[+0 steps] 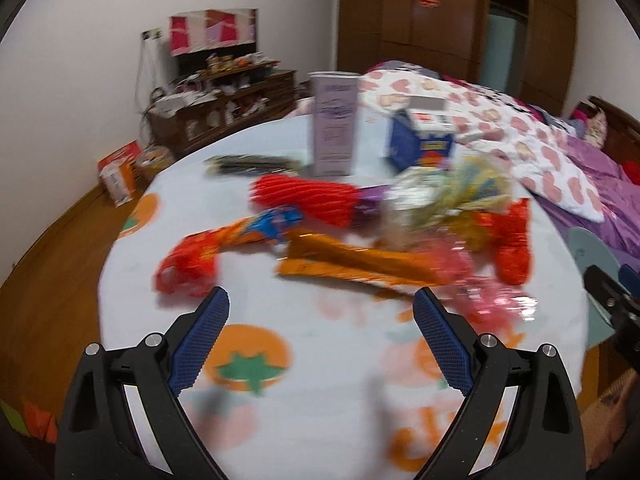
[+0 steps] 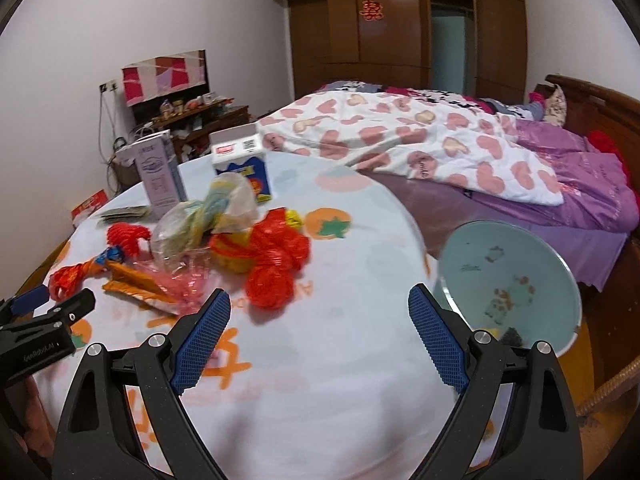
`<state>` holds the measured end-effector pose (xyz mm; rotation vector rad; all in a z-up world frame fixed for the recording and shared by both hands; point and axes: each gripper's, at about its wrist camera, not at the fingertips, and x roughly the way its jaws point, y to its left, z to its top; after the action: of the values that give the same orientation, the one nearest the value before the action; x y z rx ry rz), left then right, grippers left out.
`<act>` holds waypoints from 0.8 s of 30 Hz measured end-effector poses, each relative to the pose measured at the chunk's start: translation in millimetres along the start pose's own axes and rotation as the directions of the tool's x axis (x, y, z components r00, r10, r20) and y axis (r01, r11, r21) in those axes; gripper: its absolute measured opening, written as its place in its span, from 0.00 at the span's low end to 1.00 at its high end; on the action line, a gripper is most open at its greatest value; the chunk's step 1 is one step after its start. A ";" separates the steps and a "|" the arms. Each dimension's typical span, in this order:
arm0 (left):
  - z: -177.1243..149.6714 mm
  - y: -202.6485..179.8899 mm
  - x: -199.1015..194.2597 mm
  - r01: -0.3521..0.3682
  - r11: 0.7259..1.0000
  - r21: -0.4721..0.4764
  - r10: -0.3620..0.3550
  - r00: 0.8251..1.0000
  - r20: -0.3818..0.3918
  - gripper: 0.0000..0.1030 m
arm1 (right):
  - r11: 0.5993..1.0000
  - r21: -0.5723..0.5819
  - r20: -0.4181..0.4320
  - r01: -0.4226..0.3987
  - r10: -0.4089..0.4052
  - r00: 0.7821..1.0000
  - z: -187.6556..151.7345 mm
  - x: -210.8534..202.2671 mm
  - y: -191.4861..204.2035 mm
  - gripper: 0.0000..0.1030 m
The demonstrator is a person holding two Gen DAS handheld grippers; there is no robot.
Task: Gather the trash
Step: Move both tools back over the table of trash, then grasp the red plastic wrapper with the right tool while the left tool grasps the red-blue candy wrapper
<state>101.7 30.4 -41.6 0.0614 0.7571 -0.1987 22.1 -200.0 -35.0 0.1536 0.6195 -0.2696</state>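
1. My left hand-held gripper [image 1: 322, 330] is open with nothing between its fingers; it hovers over the bare near part of the worktop [image 1: 320, 360].
2. My right hand-held gripper [image 2: 318, 330] is also wide open and empty, over bare cloth.
3. The trash lies in one loose pile beyond both: an orange wrapper [image 1: 352, 268], red foil pieces [image 2: 276, 256], a clear bag [image 2: 208, 216] and pink film [image 1: 492, 300].
4. Two cartons [image 2: 160, 172] stand upright behind the pile, probably trash too.
5. A light blue basin [image 2: 508, 272] sits off the worktop's right edge, I think for collecting.
6. The near side is free, so I can approach from here.
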 end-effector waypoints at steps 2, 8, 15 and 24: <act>-2.4 19.6 2.1 -0.030 0.999 -0.026 0.029 1.000 -0.008 0.89 | 1.000 -0.009 -0.006 -0.012 0.012 1.000 -0.3 2.8 6.6 0.86; -8.9 64.1 9.7 -0.103 0.990 -0.093 0.100 0.994 -0.038 0.89 | 0.998 -0.043 -0.011 -0.042 0.042 0.999 1.9 13.5 25.2 0.82; 3.2 94.9 20.6 -0.145 0.982 -0.124 0.142 0.989 -0.038 0.89 | 0.999 -0.001 -0.040 -0.047 0.047 0.998 15.4 39.4 22.5 0.73; 34.7 97.3 69.5 -0.141 0.986 -0.084 0.136 0.989 -0.059 0.89 | 0.998 0.053 -0.147 -0.033 0.041 0.988 21.3 84.5 16.0 0.71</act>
<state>194.0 110.4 -65.8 0.0354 0.8106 -0.0313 104.5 -206.6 -66.9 0.2349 0.7565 -0.2392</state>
